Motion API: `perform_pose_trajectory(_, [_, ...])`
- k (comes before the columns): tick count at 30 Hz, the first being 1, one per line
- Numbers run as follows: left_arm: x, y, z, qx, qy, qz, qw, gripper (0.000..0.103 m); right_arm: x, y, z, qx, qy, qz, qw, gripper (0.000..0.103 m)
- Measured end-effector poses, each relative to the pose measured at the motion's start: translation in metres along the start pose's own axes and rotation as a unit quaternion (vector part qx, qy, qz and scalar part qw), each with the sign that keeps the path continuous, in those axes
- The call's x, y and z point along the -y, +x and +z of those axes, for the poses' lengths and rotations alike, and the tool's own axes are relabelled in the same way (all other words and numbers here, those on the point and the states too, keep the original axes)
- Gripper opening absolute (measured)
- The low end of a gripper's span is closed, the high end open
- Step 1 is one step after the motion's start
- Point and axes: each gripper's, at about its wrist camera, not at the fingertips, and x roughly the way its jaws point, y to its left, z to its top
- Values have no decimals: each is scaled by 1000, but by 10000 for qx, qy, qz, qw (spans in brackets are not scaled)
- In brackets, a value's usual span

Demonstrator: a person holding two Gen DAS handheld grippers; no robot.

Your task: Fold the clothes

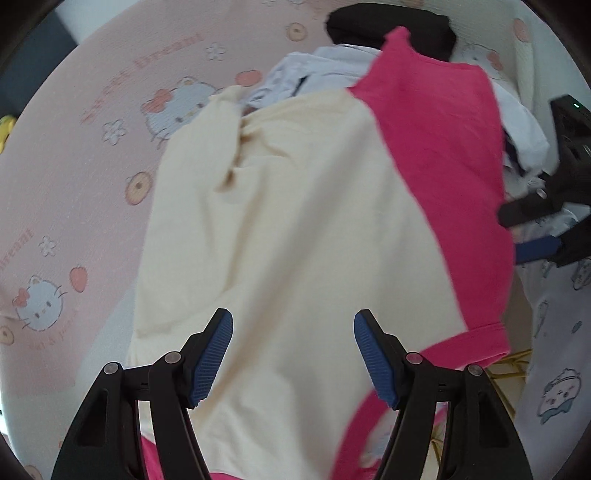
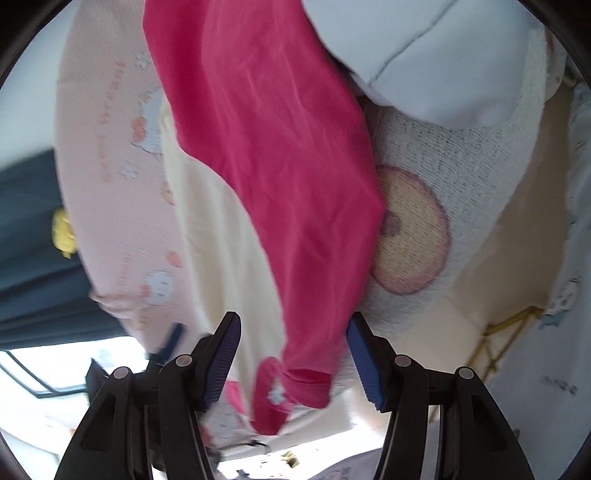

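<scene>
A cream shirt [image 1: 295,221] with bright pink sleeves lies spread on a pink cartoon-cat bedsheet [image 1: 74,166]. My left gripper [image 1: 293,321] hovers open over the cream body near its lower part, with nothing between the fingers. The right pink sleeve [image 1: 443,166] runs along the shirt's right side. My right gripper [image 1: 524,230] shows at that sleeve's outer edge. In the right wrist view the right gripper [image 2: 293,325] is open, and the pink sleeve [image 2: 288,184] and its cuff lie between the spread fingers, unclamped.
A black garment [image 1: 391,26] and a white garment [image 1: 317,70] are heaped beyond the shirt's collar. White printed cloth [image 1: 554,332] lies to the right. A waffle blanket with a doughnut print [image 2: 413,229] sits under the sleeve. A yellow frame [image 2: 498,339] stands below.
</scene>
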Motion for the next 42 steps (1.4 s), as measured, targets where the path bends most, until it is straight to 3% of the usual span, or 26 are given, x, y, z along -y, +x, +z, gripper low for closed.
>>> perform_pose_trajectory(6, [32,-1,13,-123,216,-324,9992,66,14,7,8,13,365,372,9986,58])
perform_pose_trajectory(10, [42,-1,21,-240,10,-697,9973,66,7,7,8,42,192,392,9990,32])
perform_pose_trajectory(12, [49,-2,25,-212,80,-630,9978,66,3,6,6,69,86,536,9985,28])
perform_pose_trajectory(18, [67,2,37,-305,74,-716,9969,66,-5,-1,11,128,-27,905,9958,28])
perform_pose_trajectory(24, [93,11,45,-438,345,-984,9936,66,9,-38,11,197,81,1110,9936,28])
perform_pose_trajectory(29, [105,35,50,-658,535,-725,9938,66,8,-30,10,204,107,1213,9923,28])
perform_pose_trajectory(34, [103,48,49,-591,500,122,9969,66,10,-28,11,204,128,1267,9917,29])
perform_pose_trajectory(37, [109,51,47,-386,661,427,9961,65,16,-30,12,226,159,1215,9922,29])
perform_pose_trajectory(38, [112,52,47,-355,704,417,9960,63,17,-30,12,238,170,1181,9926,29])
perform_pose_trajectory(40, [118,54,48,-307,783,359,9958,45,16,-29,14,250,204,1038,9941,47])
perform_pose_trajectory(42, [124,55,49,-277,844,333,9955,37,17,-25,16,184,244,1007,9944,53])
